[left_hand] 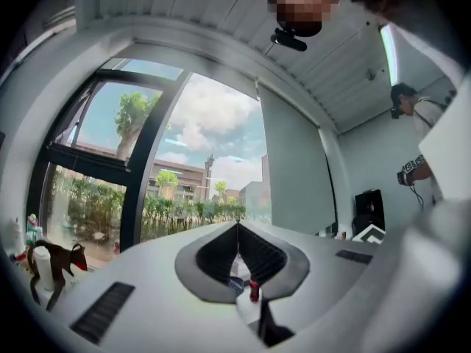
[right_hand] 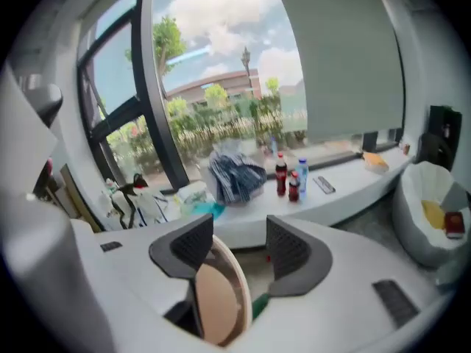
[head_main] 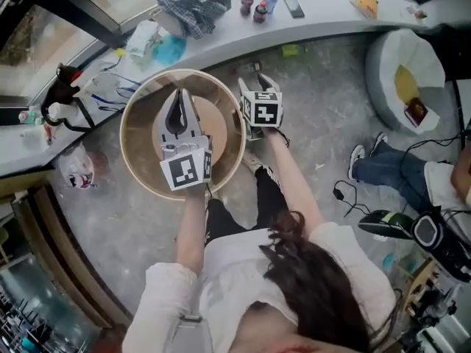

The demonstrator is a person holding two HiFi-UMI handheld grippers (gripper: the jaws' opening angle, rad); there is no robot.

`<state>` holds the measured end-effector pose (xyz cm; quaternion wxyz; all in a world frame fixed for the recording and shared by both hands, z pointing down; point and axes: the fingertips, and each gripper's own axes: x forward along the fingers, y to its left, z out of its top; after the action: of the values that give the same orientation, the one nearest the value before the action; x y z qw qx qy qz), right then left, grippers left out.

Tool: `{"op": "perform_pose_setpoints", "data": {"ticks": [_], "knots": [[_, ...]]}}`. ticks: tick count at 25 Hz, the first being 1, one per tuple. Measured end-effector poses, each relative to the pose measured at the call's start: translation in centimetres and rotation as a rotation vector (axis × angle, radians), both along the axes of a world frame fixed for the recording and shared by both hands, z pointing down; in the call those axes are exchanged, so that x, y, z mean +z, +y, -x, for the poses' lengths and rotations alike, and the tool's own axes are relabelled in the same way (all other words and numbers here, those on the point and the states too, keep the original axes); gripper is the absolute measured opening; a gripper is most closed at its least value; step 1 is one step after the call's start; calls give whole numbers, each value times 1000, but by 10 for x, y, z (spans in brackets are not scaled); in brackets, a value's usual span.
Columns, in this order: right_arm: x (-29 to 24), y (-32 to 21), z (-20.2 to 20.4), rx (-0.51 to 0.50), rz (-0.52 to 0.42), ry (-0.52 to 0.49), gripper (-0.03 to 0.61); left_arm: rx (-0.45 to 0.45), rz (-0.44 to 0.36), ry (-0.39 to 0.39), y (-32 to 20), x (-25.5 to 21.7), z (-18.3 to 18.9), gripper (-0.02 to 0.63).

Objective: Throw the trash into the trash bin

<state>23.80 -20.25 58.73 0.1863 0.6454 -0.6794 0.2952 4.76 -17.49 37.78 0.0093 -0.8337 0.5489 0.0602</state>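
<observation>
In the head view a wide round tan tub point(head_main: 133, 160) stands on the floor in front of me. My left gripper point(head_main: 179, 96) hangs over its middle, jaws shut with nothing in them; its own view shows the left gripper point(left_hand: 237, 226) aimed at the window. My right gripper point(head_main: 257, 81) is at the tub's right rim. In its own view the right gripper point(right_hand: 239, 230) is open, with the tub point(right_hand: 217, 300) below beside the left jaw and no pad pressing it. The white lined trash bin point(head_main: 386, 57) point(right_hand: 416, 204) stands far right, holding yellow and red trash. A green scrap point(head_main: 291, 50) lies on the floor.
A curved window ledge point(head_main: 331, 13) carries bottles point(head_main: 257, 2), a checked cloth point(head_main: 193, 4) and a phone point(head_main: 293, 6). Another person's legs point(head_main: 390, 168) and cables point(head_main: 346, 197) lie on the floor at the right. A plastic bag point(head_main: 77, 171) lies at the left.
</observation>
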Motion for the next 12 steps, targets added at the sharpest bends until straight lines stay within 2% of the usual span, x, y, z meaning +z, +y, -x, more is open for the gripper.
{"op": "perform_pose_setpoints", "data": {"ticks": [5,7,9,12], "knots": [[-194,-54,74,-136,-385,-45,232,-54,-159,27,-1,-103,51,12],[-269,-52,107,-213,-553,-89,232,-71,-201,23,4,-133,69,12],[-333,-38,130,-248,-703,-123,229,-89,-230,21,13,-157,87,12],[-398,-20,155,-262,-852,-123,178,-115,-248,44,24,-183,110,12]]}}
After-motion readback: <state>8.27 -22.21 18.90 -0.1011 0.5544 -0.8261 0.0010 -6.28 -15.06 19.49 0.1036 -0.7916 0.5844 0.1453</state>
